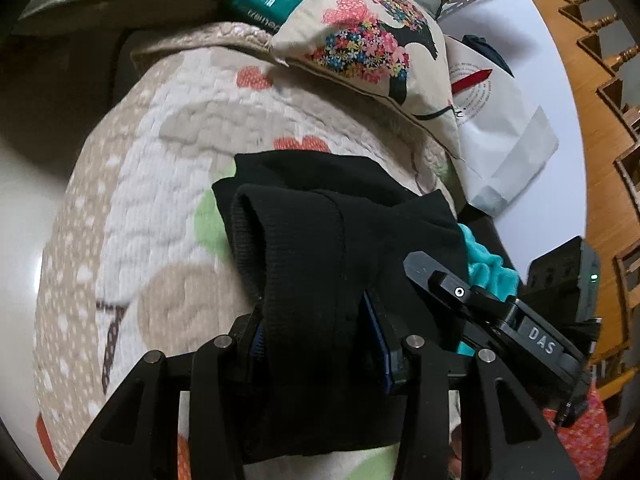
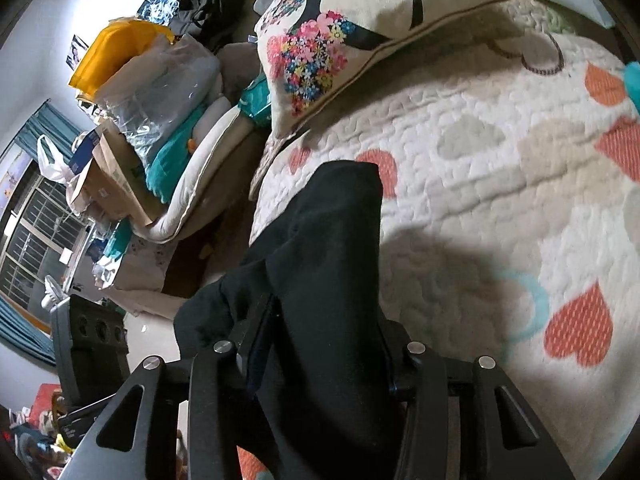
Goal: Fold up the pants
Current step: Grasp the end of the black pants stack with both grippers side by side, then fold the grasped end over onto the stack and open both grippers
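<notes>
The black pants (image 1: 320, 240) hang bunched over a quilted bedspread (image 1: 160, 184). My left gripper (image 1: 320, 344) is shut on a thick fold of the pants near a ribbed cuff (image 1: 244, 240). My right gripper (image 2: 320, 344) is shut on another bunch of the black pants (image 2: 332, 240), held above the bedspread (image 2: 480, 200). The other gripper's body (image 1: 520, 320) shows at the right of the left wrist view. The fingertips are hidden by the cloth in both views.
A floral cushion (image 1: 372, 40) lies at the bed's far side; it also shows in the right wrist view (image 2: 340, 32). A turquoise cloth (image 1: 488, 264) and white bag (image 1: 500, 120) lie at the right. Piled bags and boxes (image 2: 140, 120) stand beside the bed.
</notes>
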`<state>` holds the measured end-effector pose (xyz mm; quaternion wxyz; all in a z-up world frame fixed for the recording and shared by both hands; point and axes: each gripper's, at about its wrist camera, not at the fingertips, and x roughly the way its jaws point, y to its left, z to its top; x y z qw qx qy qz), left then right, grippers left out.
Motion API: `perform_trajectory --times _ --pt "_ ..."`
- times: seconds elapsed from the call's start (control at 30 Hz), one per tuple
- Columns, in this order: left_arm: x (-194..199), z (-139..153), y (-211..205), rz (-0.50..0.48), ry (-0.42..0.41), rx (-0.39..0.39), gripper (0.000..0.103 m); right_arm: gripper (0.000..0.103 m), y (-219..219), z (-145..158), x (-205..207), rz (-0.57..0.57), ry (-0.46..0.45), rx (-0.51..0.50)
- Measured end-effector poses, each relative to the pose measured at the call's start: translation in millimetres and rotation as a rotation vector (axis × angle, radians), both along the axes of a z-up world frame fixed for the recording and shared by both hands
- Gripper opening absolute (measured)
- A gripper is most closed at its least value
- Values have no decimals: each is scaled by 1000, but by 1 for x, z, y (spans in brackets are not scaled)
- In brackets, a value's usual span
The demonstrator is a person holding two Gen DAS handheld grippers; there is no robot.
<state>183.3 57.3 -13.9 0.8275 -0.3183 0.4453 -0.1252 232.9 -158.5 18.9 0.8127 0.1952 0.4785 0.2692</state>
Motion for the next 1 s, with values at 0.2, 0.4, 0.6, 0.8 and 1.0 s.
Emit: perform_trajectory --times 0.2,0.4,0.6,0.8,1.0 --pt "25 -12 -5 27 19 34 42 48 0 -8 20 -18 9 -43" --pt "38 -23 -7 43 30 77 43 47 -1 -19 34 -27 23 -79" --pt "41 -28 -5 63 59 101 57 49 -7 -30 39 -51 34 -122" --pt "38 -40 23 119 135 -85 61 62 -25 -37 32 -118 61 -112" --pt "33 -49 42 173 174 -221 60 69 -40 -35 8 -145 63 -122"
